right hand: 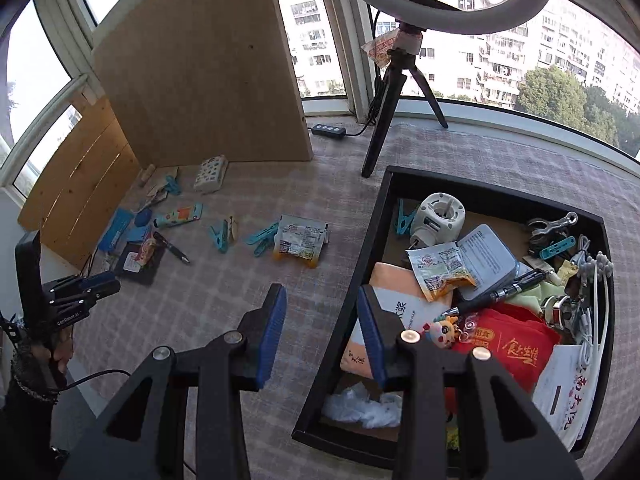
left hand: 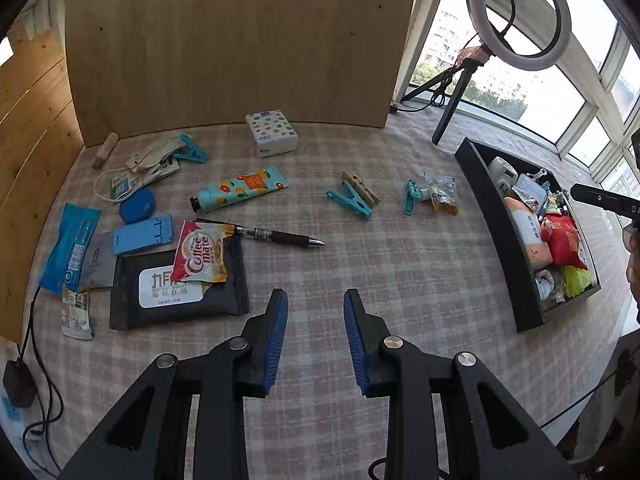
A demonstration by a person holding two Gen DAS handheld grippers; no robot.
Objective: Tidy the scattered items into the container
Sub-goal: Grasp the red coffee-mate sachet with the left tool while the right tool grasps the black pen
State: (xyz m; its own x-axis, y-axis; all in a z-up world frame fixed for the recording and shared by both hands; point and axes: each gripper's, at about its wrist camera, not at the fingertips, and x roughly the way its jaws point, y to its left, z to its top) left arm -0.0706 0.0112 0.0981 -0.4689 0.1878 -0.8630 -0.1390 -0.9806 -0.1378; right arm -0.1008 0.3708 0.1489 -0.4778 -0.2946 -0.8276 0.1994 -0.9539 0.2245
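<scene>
My left gripper (left hand: 316, 300) hangs open over bare checked cloth, nothing between its blue pads. Just ahead to its left lie a black wipes pack (left hand: 176, 296) with a Coffee mate sachet (left hand: 202, 254) on it, and a black pen (left hand: 280, 237). Farther off are a patterned tube (left hand: 240, 189), a blue clip (left hand: 352, 202) against a wooden peg (left hand: 362, 189), and a teal clip (left hand: 411, 196) beside a snack sachet (left hand: 442, 194). My right gripper (right hand: 320, 296) is open and empty, straddling the left wall of the black container (right hand: 352, 280), which holds several items.
A wooden board (left hand: 240, 40) stands at the back of the table. A ring light on a tripod (right hand: 396, 92) stands behind the container. A tissue pack (left hand: 272, 132), blue packets and a phone stand (left hand: 144, 236) lie at the left. Cables (left hand: 40, 360) trail off the left edge.
</scene>
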